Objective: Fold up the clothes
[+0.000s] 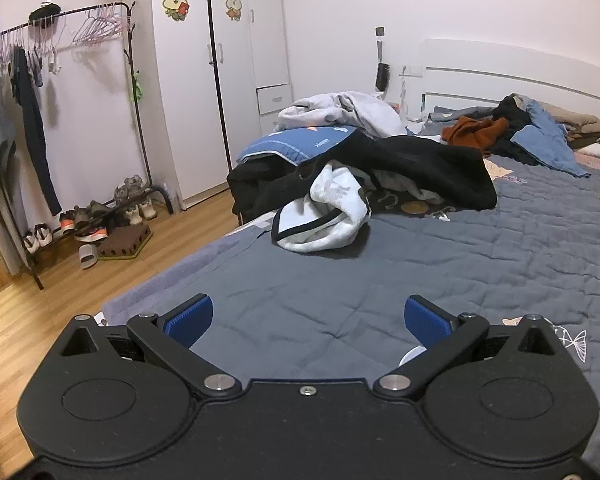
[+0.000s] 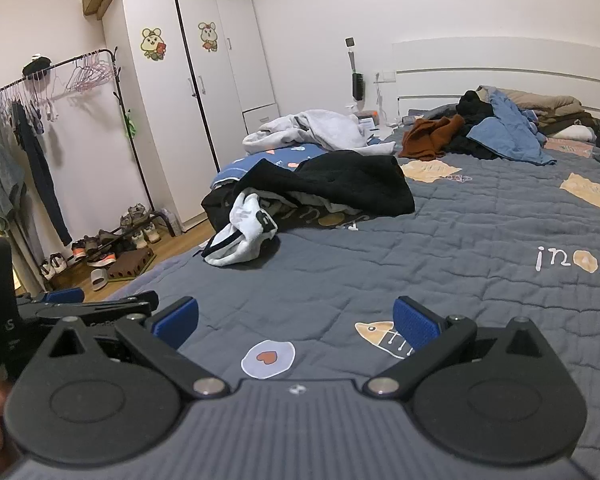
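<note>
A heap of clothes lies on the bed's left side: a white garment with dark trim (image 1: 324, 220) (image 2: 244, 236) nearest, a black garment (image 1: 428, 168) (image 2: 352, 184) behind it, and a light grey one (image 1: 340, 114) (image 2: 308, 128) at the back. A second pile with a blue shirt (image 1: 548, 140) (image 2: 508, 132) and a rust garment (image 1: 472, 130) (image 2: 428, 136) sits near the headboard. My left gripper (image 1: 308, 316) hovers open over bare quilt, well short of the heap. My right gripper (image 2: 296, 316) is open too, holding nothing. The left gripper (image 2: 60, 300) shows at that view's left edge.
A grey quilt (image 1: 460, 264) (image 2: 440, 248) with cartoon patches covers the bed. On the left stand a clothes rack (image 1: 60, 80) (image 2: 52, 92) with hangers, shoes (image 1: 100, 220) (image 2: 108, 248) beneath it, and a white wardrobe (image 1: 220, 80) (image 2: 188, 92). A white headboard (image 1: 520, 76) (image 2: 500, 68) closes the far end.
</note>
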